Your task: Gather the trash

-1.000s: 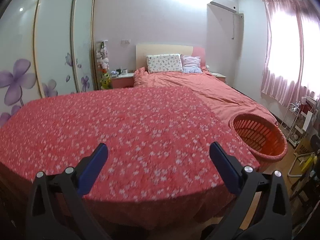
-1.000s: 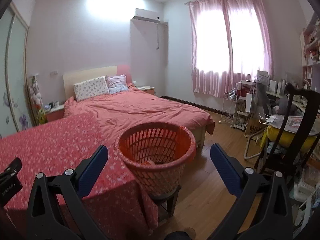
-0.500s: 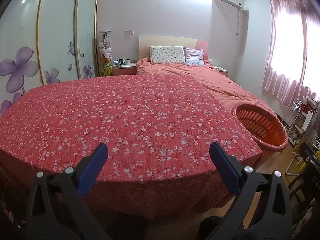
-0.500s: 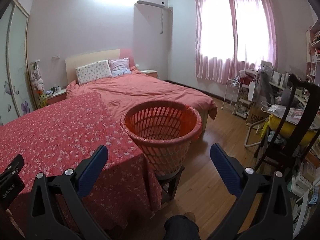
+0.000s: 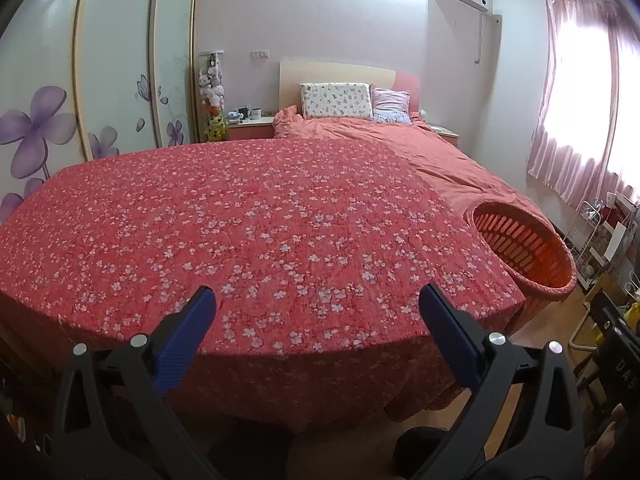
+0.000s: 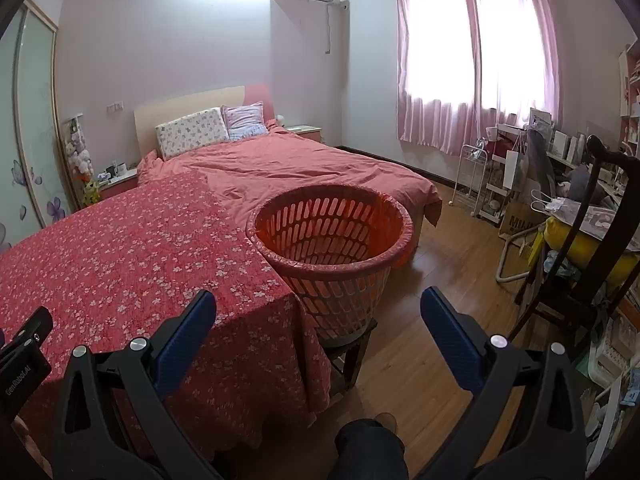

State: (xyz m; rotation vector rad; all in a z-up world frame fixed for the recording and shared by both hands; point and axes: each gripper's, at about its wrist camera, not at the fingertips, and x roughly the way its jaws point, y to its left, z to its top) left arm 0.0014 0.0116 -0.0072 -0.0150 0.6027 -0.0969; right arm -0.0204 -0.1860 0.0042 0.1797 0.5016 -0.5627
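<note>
An orange slatted plastic basket (image 6: 340, 292) stands on a small dark stool (image 6: 352, 356) at the right end of a table under a red flowered cloth (image 6: 120, 264). Its bottom is hidden from here. My right gripper (image 6: 318, 308) is open with nothing between its blue pads, held short of the basket and the table corner. The left wrist view shows my left gripper (image 5: 316, 308) open and holding nothing, over the cloth's (image 5: 260, 240) near edge. There the basket (image 5: 536, 276) sits far right. No loose trash shows on the cloth.
Beyond the table lies a bed (image 6: 304, 168) with pillows, and a sliding wardrobe (image 5: 116, 80) stands to the left. A dark wooden chair (image 6: 592, 264), a wire cart (image 6: 476, 184) and cluttered shelves crowd the right. Wooden floor (image 6: 436, 272) lies open beside the basket. A person's knee (image 6: 368, 444) shows below.
Both grippers have drawn back from the table, so its front edge and the hanging cloth show more. The basket looks farther from the right gripper. Both stay open.
</note>
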